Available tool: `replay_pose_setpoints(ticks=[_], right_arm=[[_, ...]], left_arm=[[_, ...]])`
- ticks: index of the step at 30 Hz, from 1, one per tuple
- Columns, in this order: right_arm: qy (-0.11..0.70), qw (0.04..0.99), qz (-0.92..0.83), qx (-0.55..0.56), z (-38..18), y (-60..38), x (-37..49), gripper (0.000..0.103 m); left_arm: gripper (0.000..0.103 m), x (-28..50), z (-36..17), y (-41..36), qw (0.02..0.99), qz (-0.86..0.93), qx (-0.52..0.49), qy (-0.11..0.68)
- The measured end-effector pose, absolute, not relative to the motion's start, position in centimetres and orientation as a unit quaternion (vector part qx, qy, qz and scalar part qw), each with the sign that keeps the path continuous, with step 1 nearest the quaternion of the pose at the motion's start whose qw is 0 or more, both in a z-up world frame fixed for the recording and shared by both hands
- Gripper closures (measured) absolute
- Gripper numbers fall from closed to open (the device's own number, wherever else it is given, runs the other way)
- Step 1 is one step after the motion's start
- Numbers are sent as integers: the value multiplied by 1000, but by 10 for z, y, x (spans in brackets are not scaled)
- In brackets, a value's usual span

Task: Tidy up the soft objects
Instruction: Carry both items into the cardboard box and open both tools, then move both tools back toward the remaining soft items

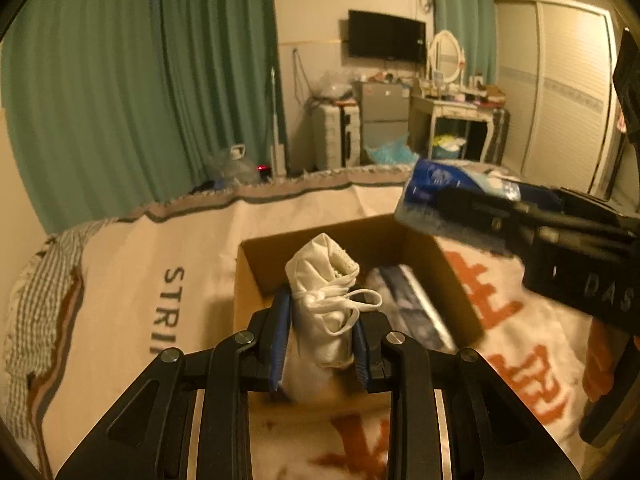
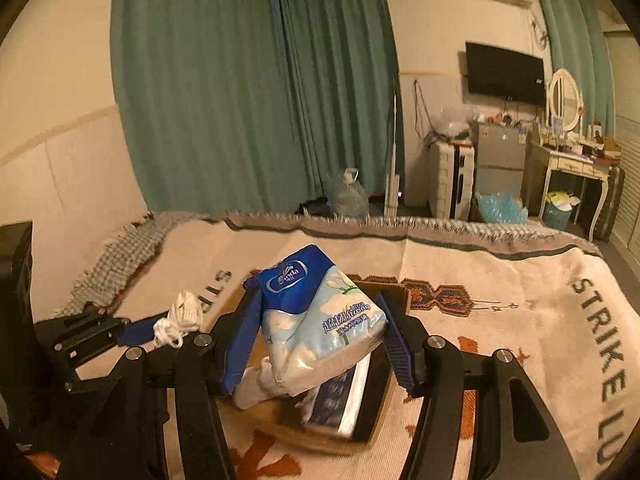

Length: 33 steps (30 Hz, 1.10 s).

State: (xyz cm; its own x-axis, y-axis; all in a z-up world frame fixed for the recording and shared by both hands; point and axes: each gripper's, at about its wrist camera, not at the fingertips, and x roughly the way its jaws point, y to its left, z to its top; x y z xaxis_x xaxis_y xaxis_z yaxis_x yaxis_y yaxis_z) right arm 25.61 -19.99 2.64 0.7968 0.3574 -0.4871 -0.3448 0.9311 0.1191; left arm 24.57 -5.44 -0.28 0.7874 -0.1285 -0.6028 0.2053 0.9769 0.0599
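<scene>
My left gripper [image 1: 320,300] is shut on a folded white face mask [image 1: 326,296] and holds it over the near edge of an open cardboard box [image 1: 256,264] on the bed. The mask also shows in the right wrist view [image 2: 182,318]. My right gripper [image 2: 318,300] is shut on a blue and white tissue pack [image 2: 316,320] and holds it above the box [image 2: 372,428]. That pack shows at the upper right of the left wrist view [image 1: 440,188]. Another dark blue tissue pack [image 1: 412,308] lies inside the box.
The box sits on a cream blanket [image 1: 192,248] with orange and grey lettering, spread over the bed. Beyond the bed's far edge are green curtains [image 2: 240,100], a water jug [image 2: 350,196], a small fridge [image 2: 500,160] and a dressing table [image 2: 572,164].
</scene>
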Motion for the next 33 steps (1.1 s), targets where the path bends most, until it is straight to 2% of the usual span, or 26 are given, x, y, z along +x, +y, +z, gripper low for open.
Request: replay_pose_setpoints(ticks=[7, 10, 11, 12, 13, 14, 17, 22, 27, 28, 29, 30, 33], right_arm=[[311, 935, 169, -4, -29, -191, 328, 45], [320, 933, 165, 9, -45, -195, 347, 43], [321, 933, 163, 12, -48, -196, 350, 41], [321, 933, 163, 12, -50, -197, 352, 36], [318, 934, 162, 13, -50, -198, 354, 28], [312, 936, 160, 14, -50, -198, 352, 25], [299, 940, 159, 28, -44, -205, 345, 22], [282, 948, 146, 29, -13, -218, 318, 21], [244, 961, 132, 11, 46, -229, 268, 17], [236, 963, 134, 8, 60, -231, 254, 17], [226, 965, 134, 7, 72, -233, 241, 17], [213, 968, 132, 5, 87, -236, 223, 16], [190, 974, 125, 3, 117, -243, 185, 5]], left_arm=[[75, 296, -32, -60, 942, -97, 62, 316], [72, 307, -44, -61, 936, -98, 66, 332], [62, 309, -47, -61, 932, -98, 69, 341], [44, 311, -50, -63, 931, -95, 72, 346], [36, 311, -51, -65, 933, -88, 78, 341], [28, 309, -51, -65, 936, -84, 82, 333], [26, 303, -45, -62, 938, -78, 88, 325], [26, 278, -13, -56, 944, -65, 81, 312], [26, 220, 54, -53, 963, -53, 92, 248], [23, 208, 66, -52, 967, -49, 93, 233], [12, 197, 78, -52, 969, -43, 91, 226], [9, 183, 90, -51, 973, -39, 88, 210], [9, 146, 120, -48, 981, -32, 84, 173]])
